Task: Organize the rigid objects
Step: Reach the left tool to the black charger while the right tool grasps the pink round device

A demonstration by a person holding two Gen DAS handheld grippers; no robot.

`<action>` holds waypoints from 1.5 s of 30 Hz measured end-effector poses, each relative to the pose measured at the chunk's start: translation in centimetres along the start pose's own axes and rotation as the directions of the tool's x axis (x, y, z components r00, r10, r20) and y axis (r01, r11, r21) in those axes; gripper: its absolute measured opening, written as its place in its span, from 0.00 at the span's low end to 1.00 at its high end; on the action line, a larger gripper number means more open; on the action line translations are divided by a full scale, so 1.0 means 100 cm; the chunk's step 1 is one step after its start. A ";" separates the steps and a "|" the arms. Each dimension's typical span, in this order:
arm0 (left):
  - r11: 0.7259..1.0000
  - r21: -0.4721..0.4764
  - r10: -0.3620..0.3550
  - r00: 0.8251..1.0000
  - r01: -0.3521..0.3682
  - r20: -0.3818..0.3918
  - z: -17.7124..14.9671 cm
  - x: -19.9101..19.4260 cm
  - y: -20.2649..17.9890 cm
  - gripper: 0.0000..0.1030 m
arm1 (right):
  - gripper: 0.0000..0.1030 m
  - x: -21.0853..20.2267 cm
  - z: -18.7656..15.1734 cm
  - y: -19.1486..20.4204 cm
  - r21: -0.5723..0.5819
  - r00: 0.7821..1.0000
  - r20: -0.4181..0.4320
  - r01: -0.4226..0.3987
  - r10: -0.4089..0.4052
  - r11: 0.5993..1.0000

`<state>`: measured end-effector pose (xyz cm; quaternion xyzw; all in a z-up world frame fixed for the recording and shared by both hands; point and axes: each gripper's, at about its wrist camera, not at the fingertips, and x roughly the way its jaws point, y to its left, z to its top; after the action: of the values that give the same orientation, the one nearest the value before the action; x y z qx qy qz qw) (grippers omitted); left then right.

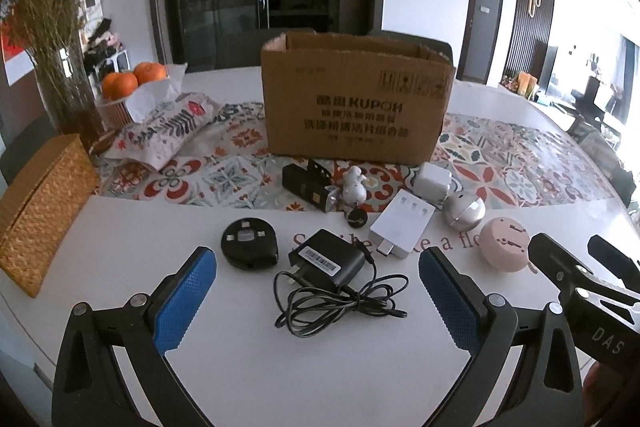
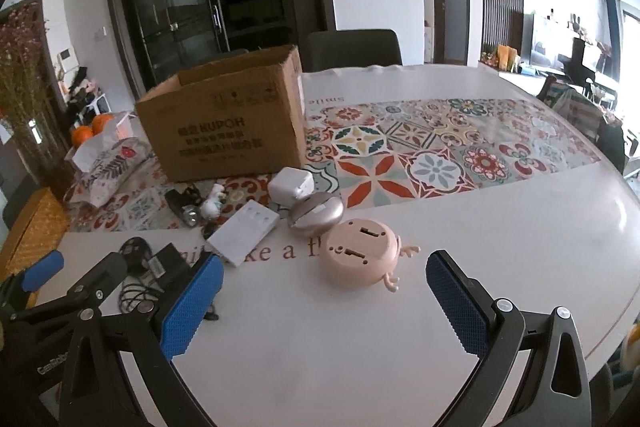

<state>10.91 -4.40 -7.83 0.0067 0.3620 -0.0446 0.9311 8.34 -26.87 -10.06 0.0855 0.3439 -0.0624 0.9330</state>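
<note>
Cardboard box, open at the top and printed KUPOH, stands on the patterned runner at the far middle of the white desk. Rigid objects lie scattered just in front of the box: a black flashlight-like device and a small white figurine on the near edge of the runner, a white cube charger to their right, and a flat white adapter on the bare desk, with a silver round case just beside it. Nearer lie a black round disc, a black power adapter with its coiled cable, and, at the right, a pink round toy with small limbs. Left hand-held gripper hovers above the desk with its blue pads spread wide on either side of the power adapter and cable, holding nothing. Right hand-held gripper is likewise spread wide and empty, the pink toy lying just beyond its fingertips. At the far left stand a woven basket, a floral fabric tissue cover, oranges and a vase of dried flowers.
</note>
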 end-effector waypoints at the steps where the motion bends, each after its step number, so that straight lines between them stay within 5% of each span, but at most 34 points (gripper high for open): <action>1: 1.000 -0.003 -0.001 1.000 0.001 -0.011 0.000 0.005 0.000 1.00 | 1.00 0.004 0.000 0.000 0.001 1.000 -0.006 0.003 -0.003 1.000; 18: 1.000 0.000 0.022 0.995 -0.022 -0.095 -0.007 0.053 -0.004 1.00 | 1.00 0.051 -0.004 -0.007 -0.026 0.996 -0.061 0.067 -0.069 0.997; 28: 0.999 0.002 0.046 0.992 -0.046 -0.118 -0.010 0.068 -0.003 1.00 | 1.00 0.063 -0.001 0.007 -0.209 0.984 -0.006 0.171 -0.176 0.963; 45: 0.999 -0.001 0.049 0.981 -0.050 -0.189 -0.012 0.103 -0.007 1.00 | 1.00 0.108 0.007 0.005 -0.275 0.984 -0.106 0.109 -0.143 0.955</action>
<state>17.58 -5.84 -15.59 0.0172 0.4485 -0.0196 0.8934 17.00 -27.09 -16.53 -0.0602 0.4115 -0.0691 0.9068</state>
